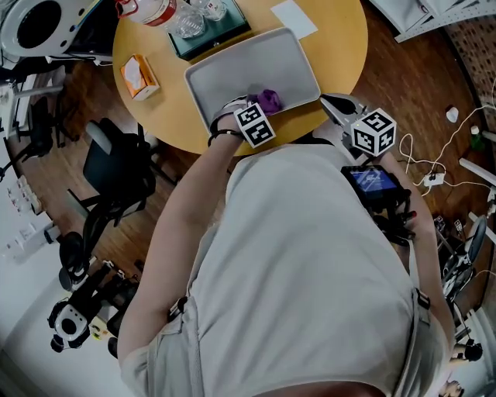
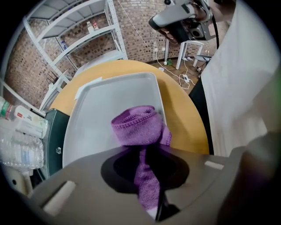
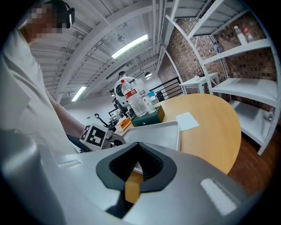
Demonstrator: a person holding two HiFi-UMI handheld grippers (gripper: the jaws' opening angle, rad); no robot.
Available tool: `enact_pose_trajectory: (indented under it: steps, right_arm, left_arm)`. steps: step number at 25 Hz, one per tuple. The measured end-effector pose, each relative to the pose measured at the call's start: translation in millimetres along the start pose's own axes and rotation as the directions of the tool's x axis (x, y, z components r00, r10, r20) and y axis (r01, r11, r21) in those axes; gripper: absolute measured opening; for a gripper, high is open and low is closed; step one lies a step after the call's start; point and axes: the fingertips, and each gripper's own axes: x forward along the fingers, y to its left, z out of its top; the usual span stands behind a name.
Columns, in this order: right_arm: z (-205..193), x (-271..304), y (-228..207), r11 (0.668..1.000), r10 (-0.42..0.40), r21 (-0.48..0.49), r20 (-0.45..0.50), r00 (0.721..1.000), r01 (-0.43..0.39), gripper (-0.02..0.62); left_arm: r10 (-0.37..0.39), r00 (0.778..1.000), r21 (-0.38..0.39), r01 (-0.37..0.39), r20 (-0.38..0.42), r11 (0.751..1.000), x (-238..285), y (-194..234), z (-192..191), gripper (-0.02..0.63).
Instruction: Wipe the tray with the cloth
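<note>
The left tool (image 2: pixel 147 184) is seen clenched on a thin tail of the purple cloth (image 2: pixel 137 127), which is pointed steeply down so that the rolled bulk of the cloth is pressed onto the grey tray (image 2: pixel 101 114) just inside its near long rim, towards the right-hand end. The right tool (image 3: pixel 134 169) is held with its jaws a slit apart and nothing clamped; the tray's near right corner is found just off its tips, and contact cannot be confirmed. The tray is laid on the round table (image 2: pixel 184 114) with its long axis running across the person, skewed so that the right end is set farther away, while the cloth's own length is run from the roll back into the jaws, roughly across the tray's width. Several risks can be judged from here: since only a narrow tail is pinched, the cloth could be pulled free on a firm stroke; since it is bunched (not spread flat), little of the surface would be covered at each pass; and since the tray appears unheld, it could be pushed towards the green box (image 1: pixel 209 35) and the bottles (image 1: pixel 174 15) just beyond its far rim.
</note>
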Motion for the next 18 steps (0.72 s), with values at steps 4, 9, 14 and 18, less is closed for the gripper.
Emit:
enact_pose_trajectory:
  steps: [4, 9, 14, 18]
  right_arm:
    - [0, 12, 4, 1.000, 0.018, -0.009, -0.021, 1.000, -0.018, 0.002]
    - [5, 15, 7, 1.000, 0.011, -0.016, -0.029, 1.000, -0.011, 0.002]
    - [4, 9, -1, 1.000, -0.028, 0.003, -0.029, 0.999, 0.029, 0.002]
    - [3, 9, -6, 0.999, -0.041, 0.019, -0.037, 0.998, 0.042, 0.002]
  left_arm:
    - [0.002, 1.000, -0.052, -0.002, -0.007, 0.999, -6, -1, -31, 0.055]
    - [-0.011, 1.000, -0.039, 0.011, -0.019, 0.999, -7, -1, -43, 0.057]
    - [-0.032, 0.999, -0.045, 0.031, -0.028, 0.999, -6, 10, -43, 0.058]
    - [-0.010, 1.000, -0.078, 0.008, -0.024, 0.997, -4, 41, -46, 0.058]
